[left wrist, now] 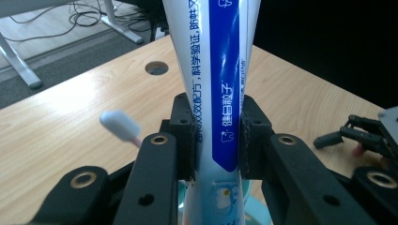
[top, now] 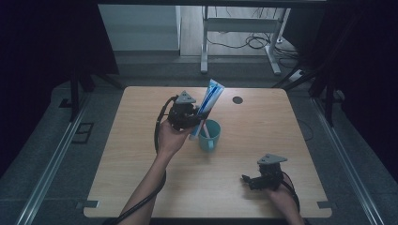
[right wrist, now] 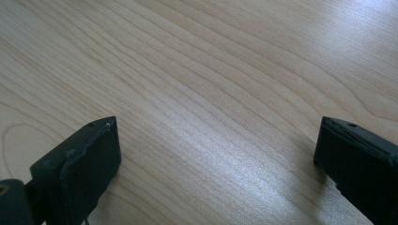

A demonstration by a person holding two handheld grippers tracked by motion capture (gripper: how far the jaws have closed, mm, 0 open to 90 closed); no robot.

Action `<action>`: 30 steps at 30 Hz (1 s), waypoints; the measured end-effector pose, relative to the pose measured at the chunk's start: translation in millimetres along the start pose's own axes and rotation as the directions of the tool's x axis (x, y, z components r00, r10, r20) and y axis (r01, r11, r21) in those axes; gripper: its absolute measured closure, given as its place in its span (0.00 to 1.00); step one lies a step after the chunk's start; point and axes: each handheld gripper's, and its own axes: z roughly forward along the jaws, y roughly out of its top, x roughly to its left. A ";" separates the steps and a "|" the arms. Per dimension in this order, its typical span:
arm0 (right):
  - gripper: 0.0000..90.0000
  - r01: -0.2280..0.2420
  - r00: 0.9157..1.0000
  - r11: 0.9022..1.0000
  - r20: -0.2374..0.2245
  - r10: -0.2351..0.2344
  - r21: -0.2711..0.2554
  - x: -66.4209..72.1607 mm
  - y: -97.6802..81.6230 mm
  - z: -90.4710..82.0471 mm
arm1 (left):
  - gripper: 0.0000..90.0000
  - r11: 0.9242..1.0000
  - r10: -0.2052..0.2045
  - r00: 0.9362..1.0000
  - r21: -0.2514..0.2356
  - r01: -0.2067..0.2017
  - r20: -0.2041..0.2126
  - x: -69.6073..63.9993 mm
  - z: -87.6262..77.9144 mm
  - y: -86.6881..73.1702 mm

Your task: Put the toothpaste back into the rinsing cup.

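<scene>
One toothpaste tube (top: 210,97), one toothbrush (left wrist: 120,125), one teal cup (top: 210,136), two tongs, one table (top: 141,154).

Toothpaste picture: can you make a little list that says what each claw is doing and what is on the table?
left claw: shut on the toothpaste tube, held above the cup
toothpaste tube: white and blue, tilted, cap end down by the cup's rim
cup: teal, standing on the table, handle toward the person
toothbrush: its head shows in the left gripper view beside the claw
right claw: open, nothing between its jaws, low over bare wood
table: light wood, round hole near the far edge
</scene>
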 end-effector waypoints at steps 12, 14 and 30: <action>0.01 0.000 1.000 1.000 -0.002 0.000 0.000 0.0 -0.1 -0.1 | 0.80 0.999 0.009 1.000 -0.039 -0.010 -0.017 -2.1 17.5 11.6; 0.01 0.001 1.000 1.000 -0.002 -0.001 0.000 0.0 -0.1 -0.1 | 0.80 0.999 0.010 1.000 -0.042 -0.011 -0.022 -2.6 20.5 12.5; 0.01 0.001 1.000 1.000 -0.003 -0.001 -0.001 0.1 -0.1 -0.2 | 0.80 0.998 -0.003 0.999 -0.060 0.001 -0.032 -4.4 47.2 -4.0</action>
